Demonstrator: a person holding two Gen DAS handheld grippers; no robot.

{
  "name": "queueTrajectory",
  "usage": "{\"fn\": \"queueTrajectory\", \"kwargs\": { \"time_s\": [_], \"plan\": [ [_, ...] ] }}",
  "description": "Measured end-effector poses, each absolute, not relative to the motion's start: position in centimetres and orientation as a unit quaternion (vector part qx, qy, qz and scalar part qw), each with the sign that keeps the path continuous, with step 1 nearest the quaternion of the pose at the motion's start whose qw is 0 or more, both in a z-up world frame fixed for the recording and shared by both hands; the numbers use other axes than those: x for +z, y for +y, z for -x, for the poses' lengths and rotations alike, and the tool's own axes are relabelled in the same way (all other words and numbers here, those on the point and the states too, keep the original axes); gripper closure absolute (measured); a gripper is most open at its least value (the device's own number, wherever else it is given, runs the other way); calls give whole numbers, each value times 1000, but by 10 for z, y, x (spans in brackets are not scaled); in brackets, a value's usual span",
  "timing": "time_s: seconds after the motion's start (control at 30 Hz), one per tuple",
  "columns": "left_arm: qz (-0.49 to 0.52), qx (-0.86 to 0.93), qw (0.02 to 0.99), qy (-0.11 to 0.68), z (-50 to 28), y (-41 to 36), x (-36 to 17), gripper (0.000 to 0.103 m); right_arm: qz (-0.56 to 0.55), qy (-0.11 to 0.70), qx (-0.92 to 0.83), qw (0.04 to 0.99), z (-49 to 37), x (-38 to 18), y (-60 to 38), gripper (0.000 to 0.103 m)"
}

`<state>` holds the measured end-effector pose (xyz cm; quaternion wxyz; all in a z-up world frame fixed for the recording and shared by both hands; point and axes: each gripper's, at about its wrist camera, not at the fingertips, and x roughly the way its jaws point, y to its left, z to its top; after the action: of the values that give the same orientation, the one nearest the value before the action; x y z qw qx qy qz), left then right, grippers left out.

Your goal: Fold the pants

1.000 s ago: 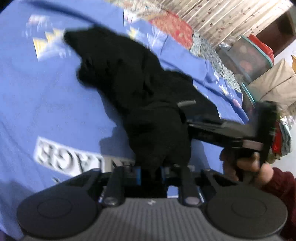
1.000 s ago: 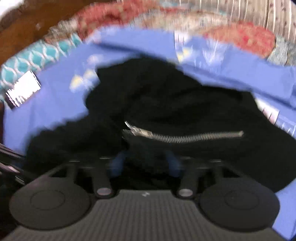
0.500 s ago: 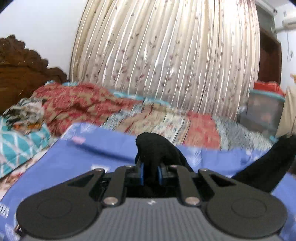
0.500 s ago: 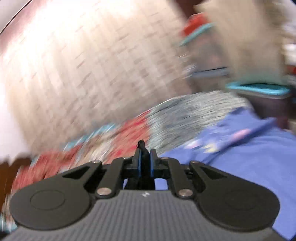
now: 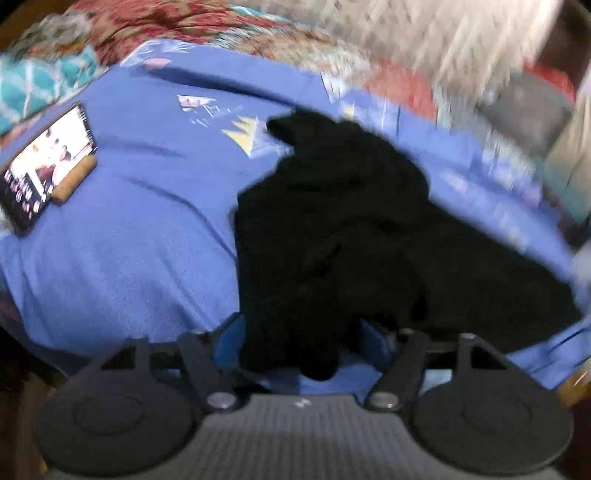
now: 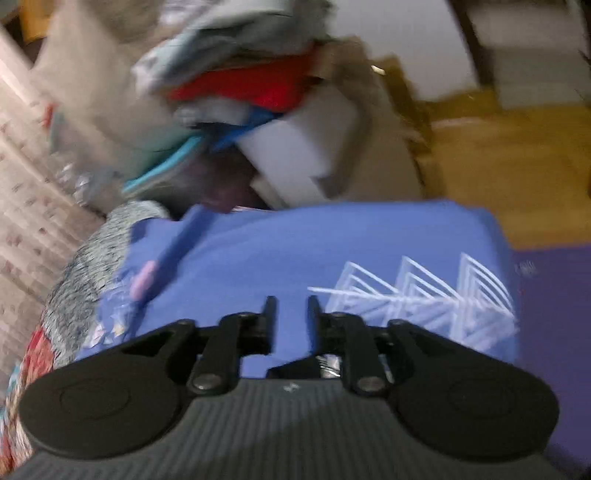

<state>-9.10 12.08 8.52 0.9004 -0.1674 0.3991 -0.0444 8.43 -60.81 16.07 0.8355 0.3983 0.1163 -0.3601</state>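
The black pants (image 5: 351, 229) lie crumpled in a heap on the blue bedsheet (image 5: 140, 229) in the left wrist view. My left gripper (image 5: 301, 339) is open, its blue pads wide apart, with a fold of the pants lying loosely between them. My right gripper (image 6: 290, 310) is open and empty, its black fingers a small gap apart over the blue sheet (image 6: 332, 243) near the bed's corner. The pants do not show in the right wrist view.
A phone with a lit screen (image 5: 44, 166) lies on the sheet at the left. Patterned blankets (image 5: 177, 26) lie at the head of the bed. A pile of clothes and boxes (image 6: 240, 92) stands beyond the bed corner, with wooden floor (image 6: 498, 166) at the right.
Both grippers swung up holding the pants, then came back down. Both have opened: the left one's pads have spread and the right one has let go and turned toward the bed corner.
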Motion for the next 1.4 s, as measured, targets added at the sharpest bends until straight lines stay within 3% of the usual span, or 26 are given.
{"fn": "queueTrajectory", "kwargs": {
  "time_s": [0.07, 0.27, 0.47, 0.73, 0.93, 1.0, 1.1, 1.2, 1.27, 1.33, 1.37, 1.4],
  "plan": [
    [200, -25, 907, 369, 97, 139, 95, 22, -389, 110, -354, 844, -75, 161, -596, 66],
    [213, 38, 918, 333, 56, 177, 119, 25, -256, 108, -251, 927, -98, 194, -495, 66],
    [131, 20, 930, 343, -12, 149, 103, 25, -121, 207, -21, 971, -184, 205, -340, 66],
    [107, -21, 933, 342, -55, 124, 74, 24, 79, 313, 240, 915, -307, 172, -113, 54],
    [136, -33, 925, 352, -68, 129, 60, 25, 152, 376, 299, 864, -394, 128, -6, 51],
    [141, -43, 922, 357, -69, 128, 57, 28, 171, 397, 307, 848, -411, 114, 19, 37],
    [132, -61, 920, 363, -70, 124, 53, 37, 222, 401, 281, 843, -423, 98, 47, 28],
    [113, -64, 921, 367, -73, 119, 50, 37, 238, 405, 234, 851, -449, 88, 50, 15],
    [109, -64, 920, 370, -75, 117, 47, 41, 219, 433, 211, 849, -474, 67, 42, 14],
    [107, -66, 919, 375, -76, 117, 45, 63, 158, 491, 206, 831, -494, 49, 27, 30],
    [102, -61, 920, 375, -76, 117, 45, 80, 133, 498, 216, 830, -494, 46, 21, 44],
    [99, -55, 921, 373, -76, 118, 45, 83, 136, 479, 220, 839, -487, 49, 20, 81]
  ]
}}
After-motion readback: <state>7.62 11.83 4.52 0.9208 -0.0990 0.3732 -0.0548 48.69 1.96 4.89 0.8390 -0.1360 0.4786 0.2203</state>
